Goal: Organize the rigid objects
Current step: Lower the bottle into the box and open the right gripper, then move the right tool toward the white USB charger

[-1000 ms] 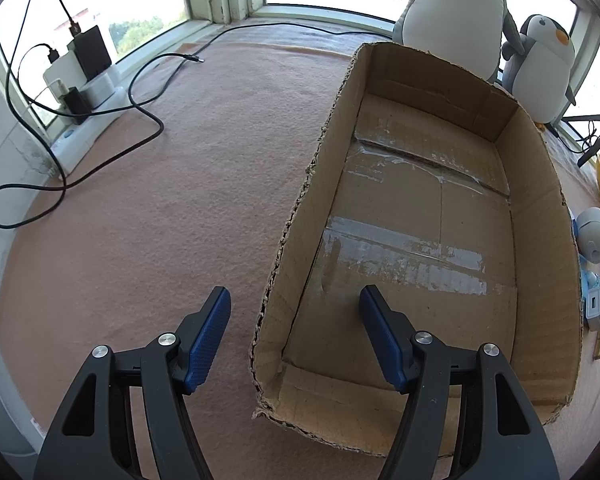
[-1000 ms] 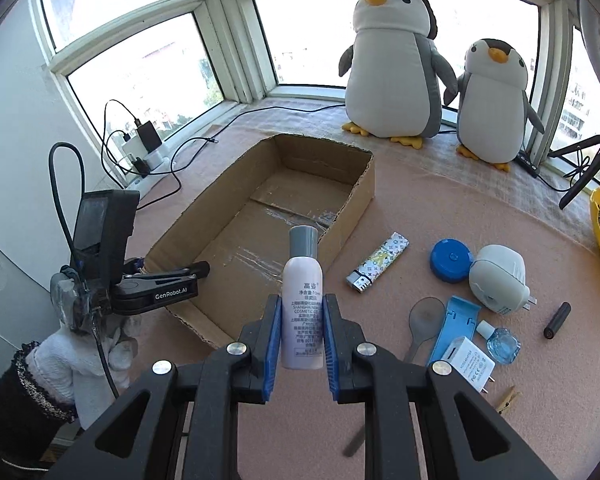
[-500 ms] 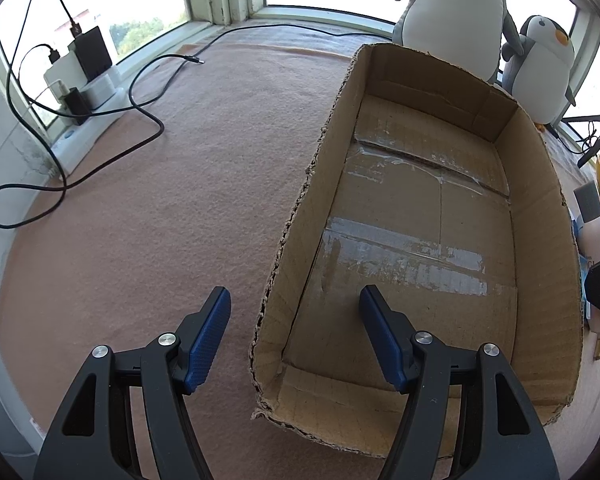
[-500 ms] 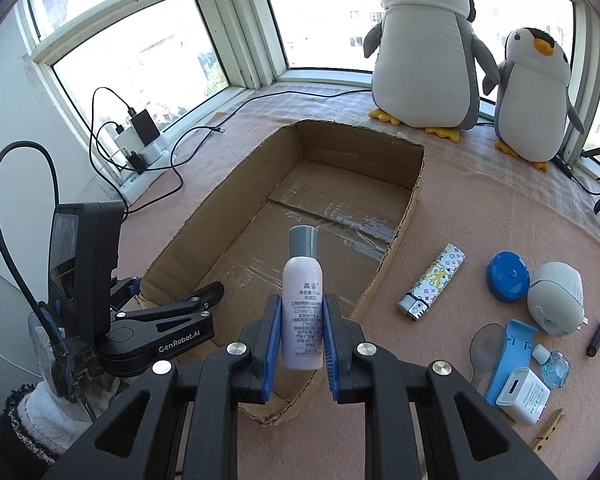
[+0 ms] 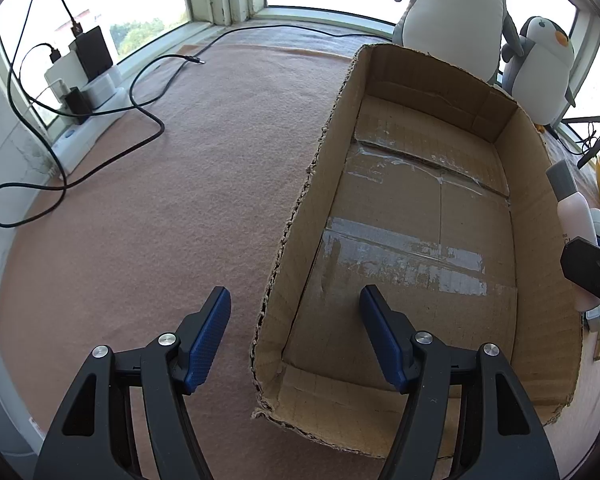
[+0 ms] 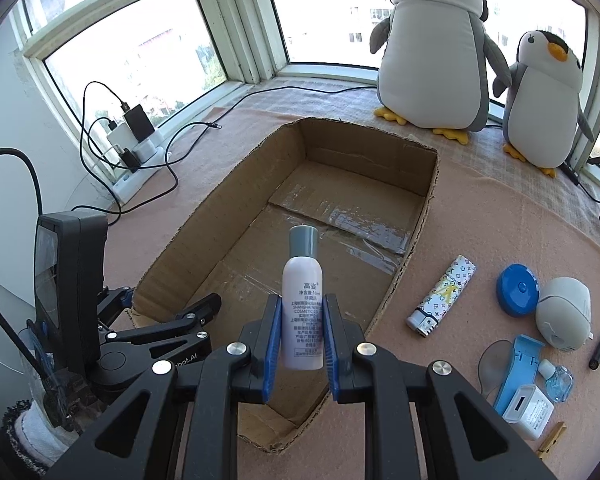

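The bottle (image 6: 302, 300) is small, pale pink-white plastic with a grey cap, printed text down its front. It stands upright between the blue pads of the right gripper (image 6: 300, 338), which press on its lower half from both sides. It hangs in the air over the near end of the cardboard box (image 6: 420, 216); in the left wrist view the same bottle (image 5: 576, 216) shows at the right edge, beyond the box's right wall.

The left gripper (image 5: 294, 338) has its fingers spread wide, holding nothing; the left wall of the box (image 5: 300, 216) passes between them, one finger outside, one inside. Whether either pad touches the cardboard cannot be told.

The box is open-topped with ragged cut edges and strips of clear tape on its floor.

The surface is a pinkish-brown felt-like cloth (image 5: 160, 220). To the right of the box lie a patterned lighter (image 6: 444, 296), a blue round lid (image 6: 517, 290), a white plug adapter (image 6: 527, 412) and other small items. Two penguin plush toys (image 6: 436, 48) stand by the bay window. A power strip (image 5: 88, 120) with chargers and black cables sits at left.
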Tool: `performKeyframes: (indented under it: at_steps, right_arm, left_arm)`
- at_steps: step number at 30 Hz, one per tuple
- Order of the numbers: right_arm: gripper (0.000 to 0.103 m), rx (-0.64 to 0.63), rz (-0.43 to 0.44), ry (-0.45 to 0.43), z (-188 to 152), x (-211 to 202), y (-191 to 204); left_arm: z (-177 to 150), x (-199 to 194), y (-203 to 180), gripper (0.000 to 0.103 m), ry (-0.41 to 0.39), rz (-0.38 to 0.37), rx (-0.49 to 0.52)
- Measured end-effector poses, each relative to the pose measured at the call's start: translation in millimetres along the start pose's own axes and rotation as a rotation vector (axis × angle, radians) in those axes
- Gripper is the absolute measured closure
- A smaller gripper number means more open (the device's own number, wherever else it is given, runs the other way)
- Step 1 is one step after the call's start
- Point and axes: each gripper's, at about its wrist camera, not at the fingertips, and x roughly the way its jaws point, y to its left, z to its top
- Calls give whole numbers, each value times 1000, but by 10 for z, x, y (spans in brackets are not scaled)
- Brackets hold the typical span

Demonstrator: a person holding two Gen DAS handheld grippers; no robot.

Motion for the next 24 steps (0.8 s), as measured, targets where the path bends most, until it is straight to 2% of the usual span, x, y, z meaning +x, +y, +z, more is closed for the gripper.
performKeyframes:
  at_steps: [2, 4, 5, 6, 16, 24]
  right_arm:
    - [85, -2, -2, 2, -2, 7, 3]
    - [71, 1, -8, -1, 0, 3, -1]
    - [57, 2, -5, -6, 0, -9, -6]
    - [50, 2, -13, -17, -3, -32, -10]
    - [49, 14, -50, -75, -11, -393, -71]
    - [47, 49, -119, -172, -101, -1064, -186]
  left_arm:
    - [3, -2, 3, 36, 0, 1, 3]
    - [4, -4, 3, 36, 0, 2, 6]
    - [3, -5, 0, 36, 0, 2, 7]
    - [5, -4, -1, 36, -1, 2, 8]
    - [3, -8, -26, 36, -5, 6, 23]
    - [19, -2, -33, 36, -2, 6, 47]
